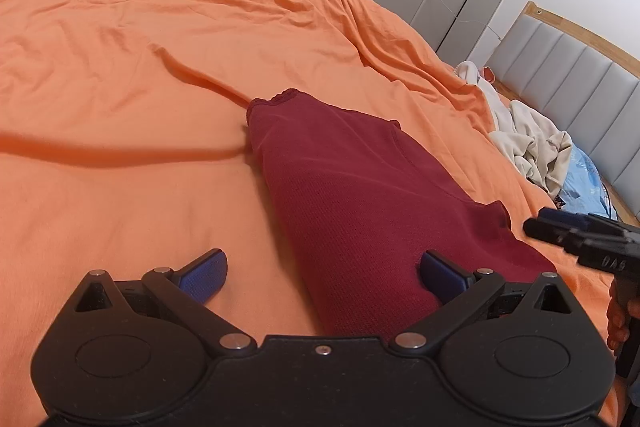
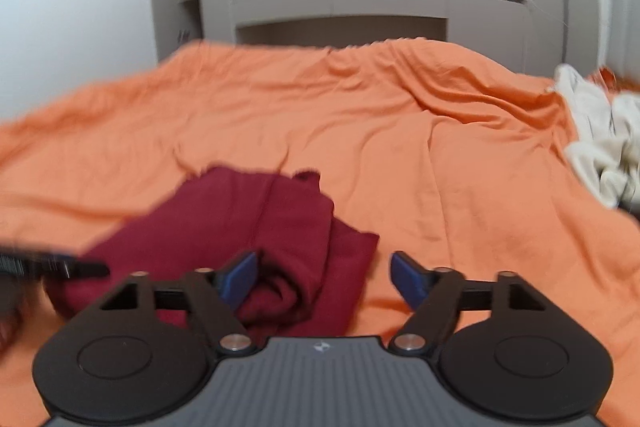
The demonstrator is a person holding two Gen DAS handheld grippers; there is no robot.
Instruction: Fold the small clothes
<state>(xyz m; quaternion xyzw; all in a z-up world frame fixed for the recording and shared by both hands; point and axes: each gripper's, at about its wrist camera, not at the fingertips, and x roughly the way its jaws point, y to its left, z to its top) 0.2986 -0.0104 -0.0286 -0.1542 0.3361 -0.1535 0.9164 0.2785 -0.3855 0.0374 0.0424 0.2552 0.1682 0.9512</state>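
A: Lying on the orange bedsheet (image 1: 120, 67) is a dark red garment (image 1: 360, 195), folded into a long narrow strip that runs away from the left wrist camera. Its far end has a small scalloped trim.

B: Seen from the right wrist, the same garment sits low and left of centre, with a bunched, rumpled fold at its near end and a second layer sticking out to the right.

A: What about the left gripper (image 1: 324, 275)?

B: Its jaws stand wide apart. The near end of the red strip lies between the two blue pads, but neither pad presses on it; the left pad (image 1: 204, 273) sits over bare sheet and the right one is over the cloth's surface.

A: And the right gripper (image 2: 324, 277)?

B: Also spread wide, nothing pinched. Its left blue pad (image 2: 240, 277) is over the bunched fold, the right pad over orange sheet. That view is blurred, so I cannot say whether the pad touches the fabric.

A: In the left view the right gripper comes in from the right edge, just beside the garment's near right corner, with fingers of a hand (image 1: 618, 315) wrapped on its handle.

B: Further out, a heap of cream cloth (image 1: 532, 147) lies at the sheet's right edge, well apart from the red piece, next to a grey padded headboard (image 1: 568, 75). Beyond the bed stands a grey cabinet (image 2: 340, 3).
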